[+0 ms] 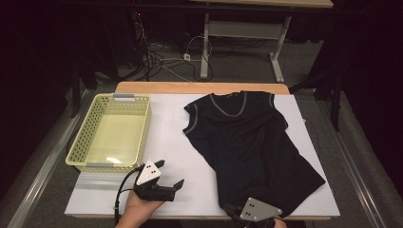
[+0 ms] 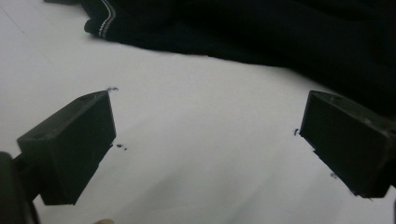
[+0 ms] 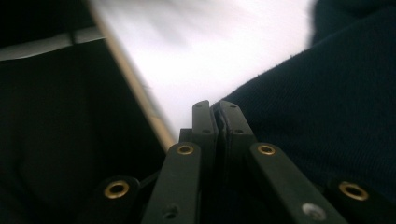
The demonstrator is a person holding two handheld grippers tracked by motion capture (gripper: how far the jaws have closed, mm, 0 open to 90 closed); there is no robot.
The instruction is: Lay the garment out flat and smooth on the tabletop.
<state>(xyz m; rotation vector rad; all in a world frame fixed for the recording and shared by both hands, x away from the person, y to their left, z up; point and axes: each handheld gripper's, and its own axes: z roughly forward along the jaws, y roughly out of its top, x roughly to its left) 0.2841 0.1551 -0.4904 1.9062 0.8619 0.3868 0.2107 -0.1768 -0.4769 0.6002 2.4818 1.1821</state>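
Black shirt (image 1: 247, 142) lies flat on the white table (image 1: 166, 133), right of the basket (image 1: 111, 130). My right gripper (image 3: 215, 109) is clamped on its near hem; thin pinch may slip. Left gripper (image 1: 169, 175) gapes, idle.

The room around is dark; light falls from above onto the white bench (image 1: 190, 142), which glows evenly. The black shirt (image 1: 247, 142) swallows its own folds, barely readable. A bright glint sits in the yellow basket (image 1: 111, 130). The high view is soft and grainy. The right gripper view smears the far bench into blur, overexposed white.
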